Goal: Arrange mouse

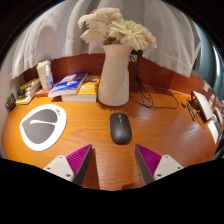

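The dark grey, smooth-shelled plastic computer mouse (120, 127) lies flat on the warm brown wooden bench (165, 125), at the centre of the frame, just ahead of the tongs (113, 160) and roughly in line with the gap between them. Its long axis runs away from the camera.

The tongs are spread apart and hold nothing. Their two magenta pads (76, 160) show at the lower centre of the frame, with bare bench between them. The mouse is apart from both fingers.

Handling judgement:
- The mouse is likely light and rigid, so it should not deform under pressure.
- The domed, glossy-looking shell is probably slippery; a grip high on the curve may squeeze it out.
- The recommended hold is across the two long flanks, low near the base and around mid-length, where the sides are closest to parallel.
- No cable is visible on it, so drag from a cord seems unlikely.

Surroundings:
- A round white-rimmed grey mouse pad (42, 127) lies on the bench at centre left, near the mouse but not touching it. It is the probable destination.
- A tall white ceramic vase holding pale flowers (115, 72) stands beyond the mouse, upper centre.
- Stacked blue and yellow books (76, 87) lie beside the vase, to its left.
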The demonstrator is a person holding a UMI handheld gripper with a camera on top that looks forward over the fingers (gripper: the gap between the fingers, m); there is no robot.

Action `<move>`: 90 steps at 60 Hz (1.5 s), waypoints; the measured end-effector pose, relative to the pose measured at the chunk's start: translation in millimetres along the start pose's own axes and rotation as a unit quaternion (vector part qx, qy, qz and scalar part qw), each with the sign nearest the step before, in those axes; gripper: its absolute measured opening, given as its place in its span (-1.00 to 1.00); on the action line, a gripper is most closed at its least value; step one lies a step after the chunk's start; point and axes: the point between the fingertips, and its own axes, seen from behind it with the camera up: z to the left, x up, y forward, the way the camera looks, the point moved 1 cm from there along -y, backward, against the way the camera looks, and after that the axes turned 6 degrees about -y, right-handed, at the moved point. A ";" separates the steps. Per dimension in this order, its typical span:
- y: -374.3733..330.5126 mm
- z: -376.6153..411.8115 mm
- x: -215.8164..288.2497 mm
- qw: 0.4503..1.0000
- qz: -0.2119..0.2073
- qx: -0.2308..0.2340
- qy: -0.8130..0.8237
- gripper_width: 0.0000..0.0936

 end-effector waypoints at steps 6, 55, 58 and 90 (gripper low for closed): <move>34.1 -6.5 24.7 1.000 0.002 0.008 -0.006 0.84; 8.0 3.1 120.2 1.000 -0.022 -0.013 0.014 -0.27; -9.5 17.9 140.4 0.999 -0.040 -0.011 0.016 -0.27; 0.0 241.8 146.8 0.999 -0.022 0.022 -0.015 -0.26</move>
